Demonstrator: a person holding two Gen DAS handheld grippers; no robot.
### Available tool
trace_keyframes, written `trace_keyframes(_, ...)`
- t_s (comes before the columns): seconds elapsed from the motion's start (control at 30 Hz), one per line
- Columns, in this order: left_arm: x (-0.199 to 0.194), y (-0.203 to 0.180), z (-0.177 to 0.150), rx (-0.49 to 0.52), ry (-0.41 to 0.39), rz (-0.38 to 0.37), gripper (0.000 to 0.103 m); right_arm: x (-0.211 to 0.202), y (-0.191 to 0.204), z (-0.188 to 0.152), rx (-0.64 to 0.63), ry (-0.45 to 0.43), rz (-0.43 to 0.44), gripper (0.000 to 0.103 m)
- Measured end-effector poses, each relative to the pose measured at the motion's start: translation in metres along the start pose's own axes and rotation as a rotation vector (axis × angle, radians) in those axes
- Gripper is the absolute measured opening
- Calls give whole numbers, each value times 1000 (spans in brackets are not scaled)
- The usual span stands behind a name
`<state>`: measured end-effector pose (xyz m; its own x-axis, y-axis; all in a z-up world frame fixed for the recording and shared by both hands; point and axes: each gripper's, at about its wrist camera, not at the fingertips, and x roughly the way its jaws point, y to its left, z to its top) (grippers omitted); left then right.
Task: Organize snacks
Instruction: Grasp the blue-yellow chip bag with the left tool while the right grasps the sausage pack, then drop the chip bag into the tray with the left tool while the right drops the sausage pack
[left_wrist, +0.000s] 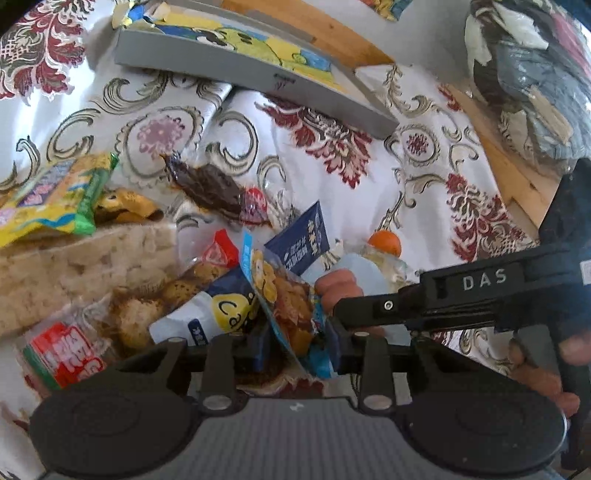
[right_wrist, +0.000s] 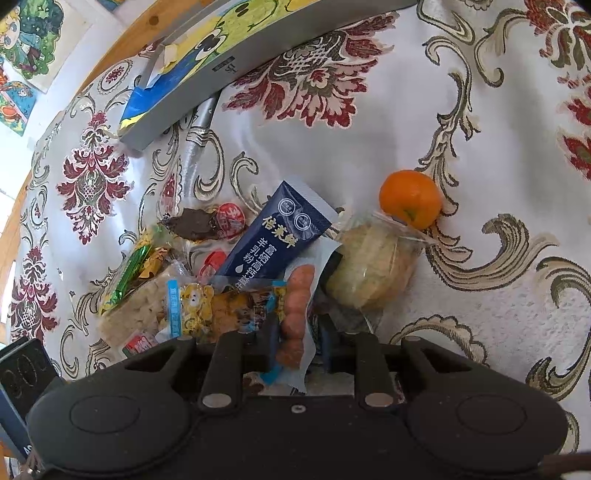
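Both tools grasp packets over the snack pile: left tool (left_wrist: 297, 347) a cartoon-bear packet (left_wrist: 284, 302), right tool (right_wrist: 297, 341) a sausage packet (right_wrist: 295, 306).

Snack packets crowd the tabletop (right_wrist: 480, 314) just ahead of both grippers, touching and overlapping, with no gap for fingers between them. The orange (right_wrist: 410, 197) and the bagged biscuits (right_wrist: 373, 269) close the heap's right edge. Right of these, patterned cloth lies bare and open. Farther back, a grey box (right_wrist: 221, 70) stands across the way, with clear cloth between it and the pile.
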<state>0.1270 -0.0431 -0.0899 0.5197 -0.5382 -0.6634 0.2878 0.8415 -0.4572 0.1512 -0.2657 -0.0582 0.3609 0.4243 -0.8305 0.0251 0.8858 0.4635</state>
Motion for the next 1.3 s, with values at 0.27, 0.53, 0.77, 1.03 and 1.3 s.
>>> trace_keyframes(0.27,1,-4,-1,3,2,29,33,2,-2,0,12,5,4,27)
trace_keyframes(0.53,-6,-21,-4,75,-24,99,31,0,2,-3,-8,-15,22,18)
trace_keyframes(0.77,-20,-34,-8,125,-50,173,31,-11,15,-13,-77,-53,23,16)
trace_keyframes(1.03,-47,-51,-11,191,-120,253,31,-37,33,-25,-207,-180,10,16)
trace_keyframes(1.3,-76,-64,-7,221,-224,358,31,-68,50,-38,-335,-337,-23,16)
